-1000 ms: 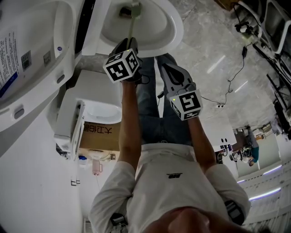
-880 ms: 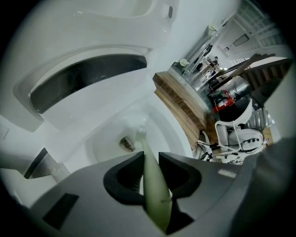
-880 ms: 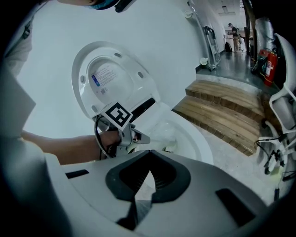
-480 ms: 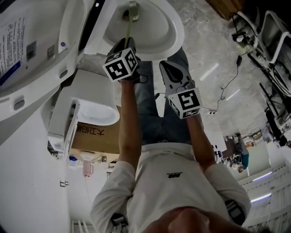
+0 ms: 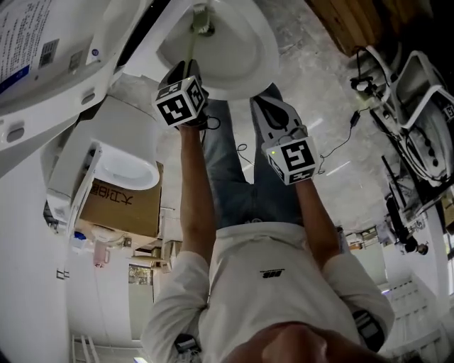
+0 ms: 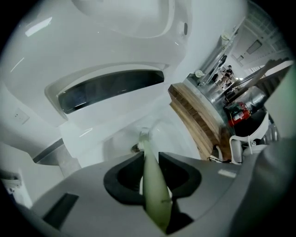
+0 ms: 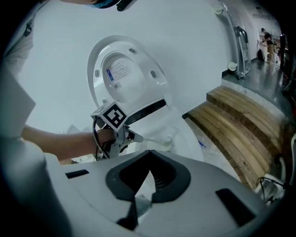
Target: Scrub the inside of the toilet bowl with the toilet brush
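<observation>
**Head view.** The toilet bowl sits at the top of the frame with its lid raised at upper left. The left gripper is just below the bowl rim. The toilet brush runs from this gripper up into the bowl, with the brush head deep in the basin. The right gripper is beside the left one, outside the rim and apart from the brush. A second toilet and a cardboard box are at left.

**Left gripper view.** The jaws are clamped on the pale green brush handle, one jaw on each side. The handle extends forward, and the brush head is against the white inner wall of the bowl. Wooden steps are at right.

**Right gripper view.** The jaws are pressed together at their tips with nothing between them. Beyond them, the left gripper holds the brush over the bowl, below the upright lid. The wooden steps run along the right side.
</observation>
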Tool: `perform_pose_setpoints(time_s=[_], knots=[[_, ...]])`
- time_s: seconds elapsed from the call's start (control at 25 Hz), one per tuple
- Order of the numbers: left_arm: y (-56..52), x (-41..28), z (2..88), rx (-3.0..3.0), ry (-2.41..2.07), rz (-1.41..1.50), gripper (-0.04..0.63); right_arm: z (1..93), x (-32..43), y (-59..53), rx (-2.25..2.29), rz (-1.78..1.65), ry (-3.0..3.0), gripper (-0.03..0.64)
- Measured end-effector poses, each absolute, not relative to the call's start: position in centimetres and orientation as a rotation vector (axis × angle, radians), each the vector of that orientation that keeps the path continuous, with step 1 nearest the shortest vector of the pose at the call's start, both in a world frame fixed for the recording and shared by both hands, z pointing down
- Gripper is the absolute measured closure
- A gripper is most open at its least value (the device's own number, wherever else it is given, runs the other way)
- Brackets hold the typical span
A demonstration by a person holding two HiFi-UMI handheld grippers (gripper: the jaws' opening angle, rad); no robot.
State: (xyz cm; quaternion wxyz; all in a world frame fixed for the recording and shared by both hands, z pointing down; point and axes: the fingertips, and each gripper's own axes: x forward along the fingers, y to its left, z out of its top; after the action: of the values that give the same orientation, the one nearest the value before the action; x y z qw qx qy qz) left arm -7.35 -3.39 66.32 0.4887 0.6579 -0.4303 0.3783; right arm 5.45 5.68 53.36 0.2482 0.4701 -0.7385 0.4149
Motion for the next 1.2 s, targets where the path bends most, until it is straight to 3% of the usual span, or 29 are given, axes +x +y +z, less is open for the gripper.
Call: perform_pose_setpoints(time_s=[1.2], knots=[[1.0,-10.6,65.5,1.582,-1.202,1.321,0.489,54.6,12.4,4.6,0.909,0.992,-2.143,0.623]])
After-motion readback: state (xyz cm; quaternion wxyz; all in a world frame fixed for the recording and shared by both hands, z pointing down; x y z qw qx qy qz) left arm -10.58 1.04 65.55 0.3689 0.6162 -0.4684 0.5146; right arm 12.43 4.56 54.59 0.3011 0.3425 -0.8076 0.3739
